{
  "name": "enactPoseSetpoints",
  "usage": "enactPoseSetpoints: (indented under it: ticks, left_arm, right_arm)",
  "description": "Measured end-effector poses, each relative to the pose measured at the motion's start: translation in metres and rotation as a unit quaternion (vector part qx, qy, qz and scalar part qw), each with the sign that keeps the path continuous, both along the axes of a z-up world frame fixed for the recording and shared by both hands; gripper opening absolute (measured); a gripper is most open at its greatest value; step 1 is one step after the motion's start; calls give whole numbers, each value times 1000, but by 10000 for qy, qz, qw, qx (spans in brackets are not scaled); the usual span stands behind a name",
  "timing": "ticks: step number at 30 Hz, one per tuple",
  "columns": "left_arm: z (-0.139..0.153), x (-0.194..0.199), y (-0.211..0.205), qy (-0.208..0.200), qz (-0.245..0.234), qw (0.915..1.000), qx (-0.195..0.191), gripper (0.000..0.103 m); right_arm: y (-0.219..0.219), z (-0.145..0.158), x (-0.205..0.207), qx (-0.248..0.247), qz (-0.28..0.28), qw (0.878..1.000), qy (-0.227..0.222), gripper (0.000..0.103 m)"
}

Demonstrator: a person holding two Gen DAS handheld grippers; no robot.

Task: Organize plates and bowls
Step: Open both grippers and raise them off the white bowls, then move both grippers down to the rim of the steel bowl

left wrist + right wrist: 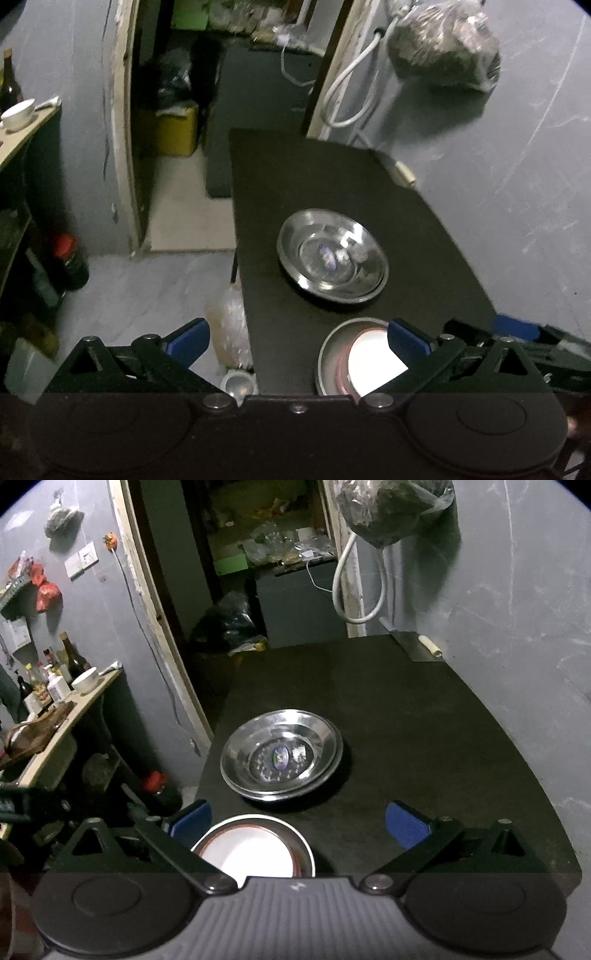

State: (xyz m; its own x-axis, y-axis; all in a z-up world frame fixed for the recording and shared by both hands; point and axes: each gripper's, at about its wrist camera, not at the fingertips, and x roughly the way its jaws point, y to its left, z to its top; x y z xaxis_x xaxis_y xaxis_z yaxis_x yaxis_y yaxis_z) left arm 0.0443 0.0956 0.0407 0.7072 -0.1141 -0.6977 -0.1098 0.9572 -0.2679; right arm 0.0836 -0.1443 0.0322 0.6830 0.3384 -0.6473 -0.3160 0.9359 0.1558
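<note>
The worktop [424, 738] is matt black. The steel plates [280, 755] gleam silver, with a small bluish sticker at the centre. The bowl [251, 853] is white inside, red-rimmed. The fingers [406, 825] carry blue pads. The wall [517, 627] is grey.

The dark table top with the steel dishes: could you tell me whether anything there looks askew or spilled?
Nothing stands out. The steel plates sit nested and level mid-table; the white bowl rests inside a steel bowl at the near edge. No spills.
</note>
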Motion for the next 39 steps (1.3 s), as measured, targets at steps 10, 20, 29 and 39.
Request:
enactPoseSetpoints:
  ticks: [10,20,29,39]
  left_arm:
    - [0,-13,7,-529,375,9977,-181,102]
    - [-9,-14,22,-600,849,9940,-330,102]
    - [-26,-12,18,-266,760,9967,24,102]
    - [-33,12,13,62,431,9983,375,102]
  right_arm:
    - [-10,7,-17,-98,-213,9996,-132,103]
    - [-13,12,-19,-423,-235,9988,-51,103]
    - [-8,-13,-21,-702,-91,9972,241,103]
    - [-5,-15,-10,-1007,-30,9945,288,103]
